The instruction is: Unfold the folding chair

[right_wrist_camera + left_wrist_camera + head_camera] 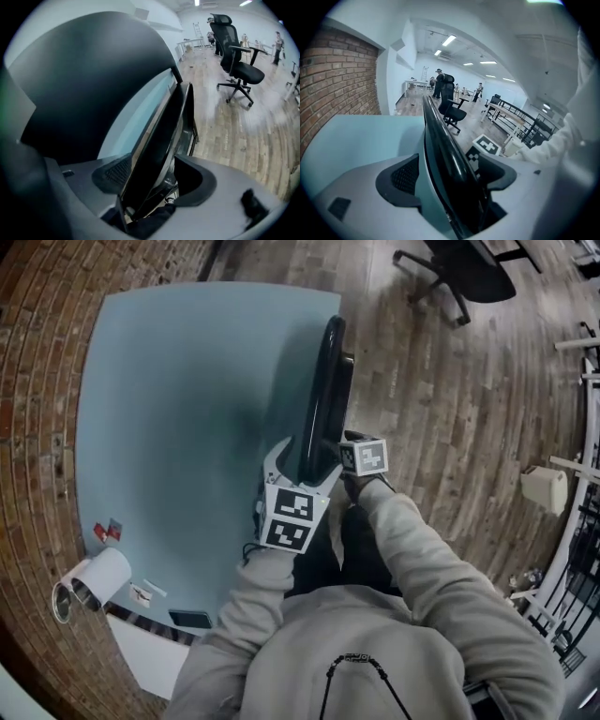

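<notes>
**Wood floor, blue bench, folded chair in two open claws**

Wood planks cover the floor of a bright open room, with a brick wall along its left side in the head view. A pale blue bench fills most of the left half of that view. The chair, black and still folded flat, stands upright on its edge along the bench's right side, its thin profile running away from the person. Whether it touches the bench cannot be told. An office chair stands well apart on the floor beyond.

Both claws are at the chair's near end, side by side. The left claw stands apart, its two pads on either side of the chair's rim, with a strip of bench showing between the left pad and the chair. The right claw is likewise spread, the chair's edge between its pads, not pinched. A white roll lies near the bench's lower left corner.
</notes>
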Demonstrator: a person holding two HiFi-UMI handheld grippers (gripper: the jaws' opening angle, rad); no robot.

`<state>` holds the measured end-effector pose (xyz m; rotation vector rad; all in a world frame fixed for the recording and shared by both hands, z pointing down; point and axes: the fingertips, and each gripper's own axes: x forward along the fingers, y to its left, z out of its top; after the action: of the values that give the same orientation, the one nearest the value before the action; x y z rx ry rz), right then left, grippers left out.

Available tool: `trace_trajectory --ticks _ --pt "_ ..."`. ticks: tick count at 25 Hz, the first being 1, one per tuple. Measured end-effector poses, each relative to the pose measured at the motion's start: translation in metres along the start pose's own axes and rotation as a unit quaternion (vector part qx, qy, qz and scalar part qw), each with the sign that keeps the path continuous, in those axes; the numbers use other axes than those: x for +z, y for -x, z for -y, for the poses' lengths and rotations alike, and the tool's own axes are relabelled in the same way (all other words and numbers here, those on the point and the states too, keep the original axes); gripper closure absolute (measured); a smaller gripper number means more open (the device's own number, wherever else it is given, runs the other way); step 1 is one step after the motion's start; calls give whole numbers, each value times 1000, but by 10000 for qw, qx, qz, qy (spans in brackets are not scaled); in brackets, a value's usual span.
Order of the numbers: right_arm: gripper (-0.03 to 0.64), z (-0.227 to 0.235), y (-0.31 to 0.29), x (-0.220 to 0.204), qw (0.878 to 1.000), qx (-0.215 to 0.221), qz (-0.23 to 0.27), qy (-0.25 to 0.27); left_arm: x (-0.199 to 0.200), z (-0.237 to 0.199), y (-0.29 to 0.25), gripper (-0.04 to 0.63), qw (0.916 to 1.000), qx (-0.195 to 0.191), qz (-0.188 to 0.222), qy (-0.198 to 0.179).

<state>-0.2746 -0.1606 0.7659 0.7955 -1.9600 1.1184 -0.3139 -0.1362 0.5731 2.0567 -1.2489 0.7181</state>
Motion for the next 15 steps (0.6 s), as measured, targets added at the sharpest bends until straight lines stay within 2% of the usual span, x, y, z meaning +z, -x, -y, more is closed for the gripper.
trace_trajectory --ticks 2,4,6,7,8,10,12,15 --pt "348 0 -17 1 9998 2 -151 -88 -5 1 -5 215 9999 -51 -116 60" --pt "348 -2 -31 -3 9992 85 -382 18 -10 3 -7 215 9995 -103 -283 -116" --pt "350 0 -38 -5 9982 186 -552 122 -9 6 -9 217 9991 -264 -322 -110" --pt "349 -1 -40 -6 9977 353 -586 16 -8 7 -10 239 9990 -347 -296 -7" --pt "360 -4 -42 -7 9965 574 -589 -167 -8 8 -10 321 9990 -364 -252 107" --pt "442 -10 -44 -10 9927 913 -592 -523 -9 5 -10 388 9995 -167 -179 216" --pt "451 -11 -44 -10 9913 971 -595 -665 -9 3 -10 414 9996 23 -186 206" --pt "460 -4 -37 -13 9911 959 -520 -761 -8 8 -11 423 9995 65 -230 203"
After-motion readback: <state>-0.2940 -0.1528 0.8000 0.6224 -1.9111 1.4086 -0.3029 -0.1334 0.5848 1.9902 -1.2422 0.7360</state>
